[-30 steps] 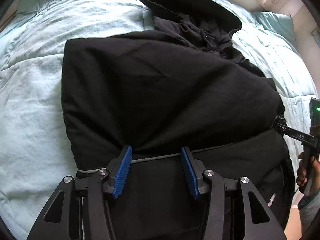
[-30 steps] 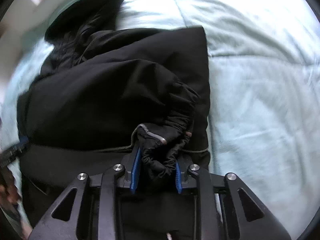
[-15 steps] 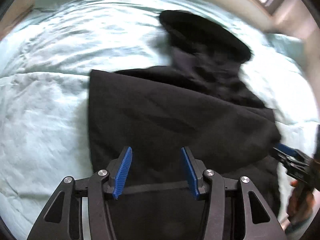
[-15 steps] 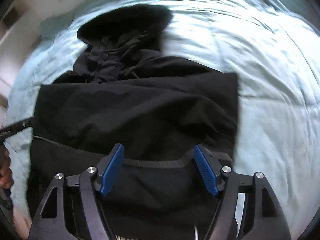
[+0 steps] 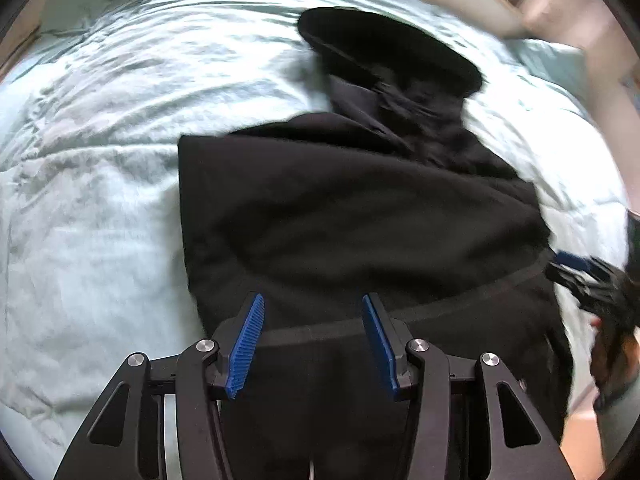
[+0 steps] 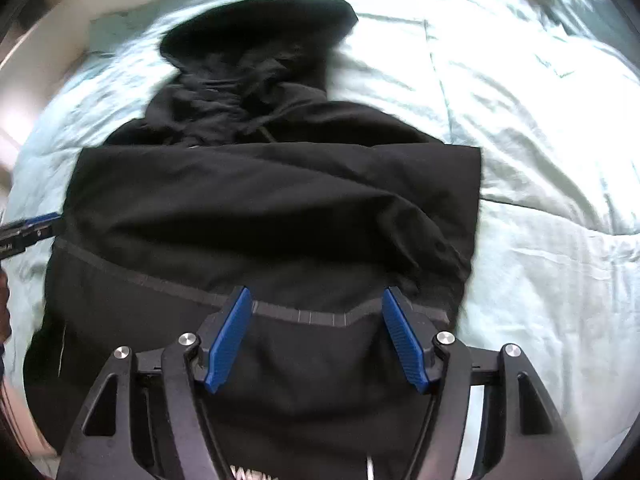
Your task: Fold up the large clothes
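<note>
A large black hooded jacket (image 5: 352, 220) lies on a pale green bed, its sleeves folded across the body and its hood (image 5: 388, 52) pointing away. It also shows in the right wrist view (image 6: 272, 216), with the hood (image 6: 256, 36) at the top. My left gripper (image 5: 312, 340) is open and empty, raised above the jacket's near part. My right gripper (image 6: 316, 336) is open and empty, above the jacket's near right part. The right gripper's blue tip (image 5: 576, 260) shows at the jacket's right edge in the left wrist view.
The pale green quilt (image 5: 92, 184) spreads wide to the left of the jacket and to its right (image 6: 552, 208). A pillow (image 5: 548, 60) lies at the far right corner. A wall or headboard runs along the far side.
My right gripper has opened and let go of the bunched sleeve cuff, which now lies flat. Both grippers have pulled back and up from the jacket.
</note>
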`<action>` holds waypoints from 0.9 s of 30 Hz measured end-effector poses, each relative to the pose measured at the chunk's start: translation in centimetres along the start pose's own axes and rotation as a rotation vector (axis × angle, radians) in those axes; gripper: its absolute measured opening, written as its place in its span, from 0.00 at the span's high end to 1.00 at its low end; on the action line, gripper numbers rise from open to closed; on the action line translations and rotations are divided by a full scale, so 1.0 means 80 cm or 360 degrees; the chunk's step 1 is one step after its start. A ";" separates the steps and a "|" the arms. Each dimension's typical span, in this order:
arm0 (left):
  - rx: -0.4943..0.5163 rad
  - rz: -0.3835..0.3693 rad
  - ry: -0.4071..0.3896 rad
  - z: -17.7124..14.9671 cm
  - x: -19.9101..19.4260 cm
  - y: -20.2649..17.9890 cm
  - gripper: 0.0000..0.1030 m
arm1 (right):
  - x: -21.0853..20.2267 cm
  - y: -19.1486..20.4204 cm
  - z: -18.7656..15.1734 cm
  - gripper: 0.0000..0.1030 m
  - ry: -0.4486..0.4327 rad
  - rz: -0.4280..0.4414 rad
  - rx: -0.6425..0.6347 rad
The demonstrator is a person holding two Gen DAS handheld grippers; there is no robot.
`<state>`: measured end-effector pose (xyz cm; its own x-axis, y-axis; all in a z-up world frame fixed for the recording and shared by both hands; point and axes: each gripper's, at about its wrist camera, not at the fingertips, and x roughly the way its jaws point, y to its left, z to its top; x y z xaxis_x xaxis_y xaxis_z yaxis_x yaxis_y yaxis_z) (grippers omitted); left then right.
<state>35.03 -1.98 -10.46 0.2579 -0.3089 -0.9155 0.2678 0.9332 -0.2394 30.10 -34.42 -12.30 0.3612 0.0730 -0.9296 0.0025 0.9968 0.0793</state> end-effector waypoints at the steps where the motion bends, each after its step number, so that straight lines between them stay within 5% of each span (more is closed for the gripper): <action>1: -0.0003 -0.0007 0.0015 -0.011 -0.002 0.002 0.49 | -0.002 -0.001 -0.011 0.33 0.0017 -0.0014 -0.0010; 5: -0.0094 0.0149 0.0134 -0.049 0.033 0.036 0.49 | 0.034 -0.024 -0.040 0.33 0.0160 -0.0057 0.0085; 7: -0.0179 0.0121 0.0148 -0.057 0.043 0.052 0.43 | 0.047 -0.042 -0.048 0.32 0.0209 -0.0009 0.0177; 15: -0.0176 0.0067 0.0023 -0.038 -0.036 0.067 0.43 | 0.002 -0.055 -0.027 0.33 0.0173 -0.0058 0.0148; 21: -0.0075 0.0035 -0.0215 0.036 -0.076 0.040 0.43 | -0.046 -0.055 0.035 0.33 -0.0045 -0.0039 0.0153; 27: 0.0055 0.0024 -0.0343 0.132 -0.053 -0.006 0.43 | -0.047 -0.047 0.121 0.33 -0.0215 -0.0006 0.0142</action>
<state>43.62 -3.03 -3.06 0.4536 -0.3307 -0.8276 0.2930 0.9323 -0.2119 37.73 -38.73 -5.63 0.4833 0.0587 -0.8735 0.0847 0.9899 0.1134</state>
